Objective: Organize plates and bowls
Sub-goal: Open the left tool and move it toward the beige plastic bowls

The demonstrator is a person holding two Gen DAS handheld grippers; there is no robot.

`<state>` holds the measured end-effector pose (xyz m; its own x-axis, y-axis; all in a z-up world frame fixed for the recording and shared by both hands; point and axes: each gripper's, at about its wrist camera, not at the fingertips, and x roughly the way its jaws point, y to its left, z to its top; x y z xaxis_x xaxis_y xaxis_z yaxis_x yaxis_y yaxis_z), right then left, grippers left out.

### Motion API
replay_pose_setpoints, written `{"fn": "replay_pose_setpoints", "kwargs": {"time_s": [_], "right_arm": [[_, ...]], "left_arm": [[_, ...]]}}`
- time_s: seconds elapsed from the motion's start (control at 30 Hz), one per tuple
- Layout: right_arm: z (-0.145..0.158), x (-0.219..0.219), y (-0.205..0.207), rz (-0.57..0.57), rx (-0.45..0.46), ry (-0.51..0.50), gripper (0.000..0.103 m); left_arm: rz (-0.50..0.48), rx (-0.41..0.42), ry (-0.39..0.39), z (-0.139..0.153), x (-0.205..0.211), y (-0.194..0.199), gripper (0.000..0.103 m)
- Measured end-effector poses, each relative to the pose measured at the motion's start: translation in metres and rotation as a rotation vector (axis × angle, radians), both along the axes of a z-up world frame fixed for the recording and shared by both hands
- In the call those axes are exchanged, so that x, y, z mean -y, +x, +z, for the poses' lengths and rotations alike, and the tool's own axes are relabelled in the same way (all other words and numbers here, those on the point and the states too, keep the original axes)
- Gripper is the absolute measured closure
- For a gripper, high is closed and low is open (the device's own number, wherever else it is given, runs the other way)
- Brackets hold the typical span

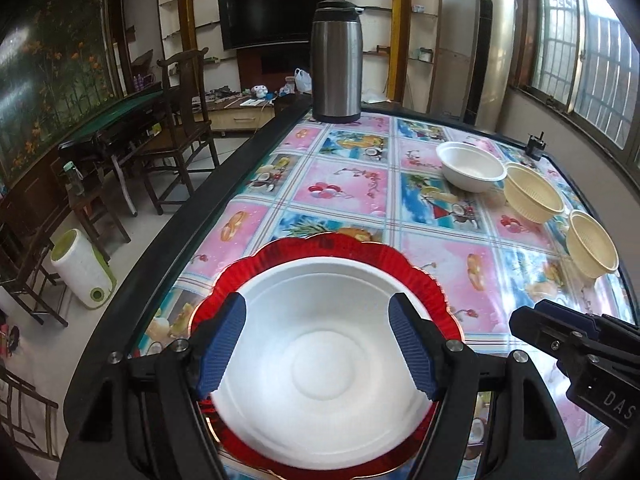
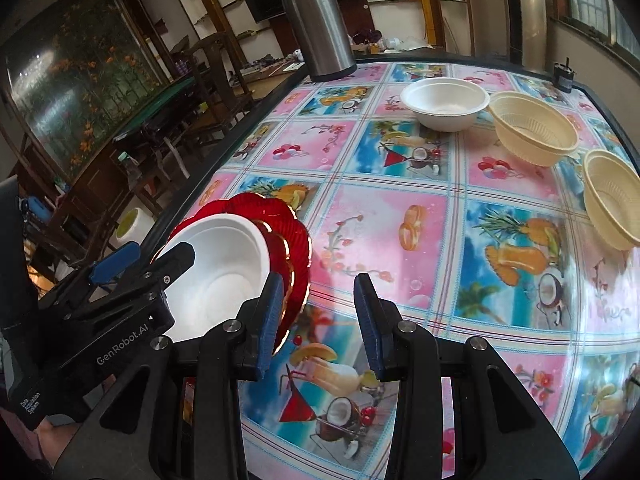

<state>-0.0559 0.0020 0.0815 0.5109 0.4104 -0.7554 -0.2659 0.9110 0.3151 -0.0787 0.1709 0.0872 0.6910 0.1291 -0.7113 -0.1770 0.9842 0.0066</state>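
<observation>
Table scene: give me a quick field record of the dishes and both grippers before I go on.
stack: white plate lying on red plate, near the table's left edge
loose bowls: white bowl, then two cream bowls in a row toward the right
flask: steel flask upright at the far edge
left gripper: open above the white plate, pads clear of it
right gripper: open, nothing between the jaws, just right of the stack
table: patterned cloth

The table (image 1: pixel 344 192) (fruit-print cloth) carries a flask (image 1: pixel 337 60), red plate (image 1: pixel 320 246), white bowl (image 1: pixel 471 166) and two cream bowls (image 1: pixel 534 193).
</observation>
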Motion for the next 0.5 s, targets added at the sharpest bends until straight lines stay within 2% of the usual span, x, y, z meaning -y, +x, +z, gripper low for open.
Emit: {"fn": "replay_pose_setpoints", "kwargs": {"time_s": [0.27,0.5], "right_arm": [[-0.001,0.064,0.0,-0.123,-0.015,0.022,0.063],[0.0,0.123,-0.001,-0.236,-0.011,0.051,0.064]], "left_arm": [[-0.114,0.017,-0.02,0.008,0.06,0.018,0.029],[-0.208,-0.004,-0.037,0.002,0.109,0.036,0.029]]}}
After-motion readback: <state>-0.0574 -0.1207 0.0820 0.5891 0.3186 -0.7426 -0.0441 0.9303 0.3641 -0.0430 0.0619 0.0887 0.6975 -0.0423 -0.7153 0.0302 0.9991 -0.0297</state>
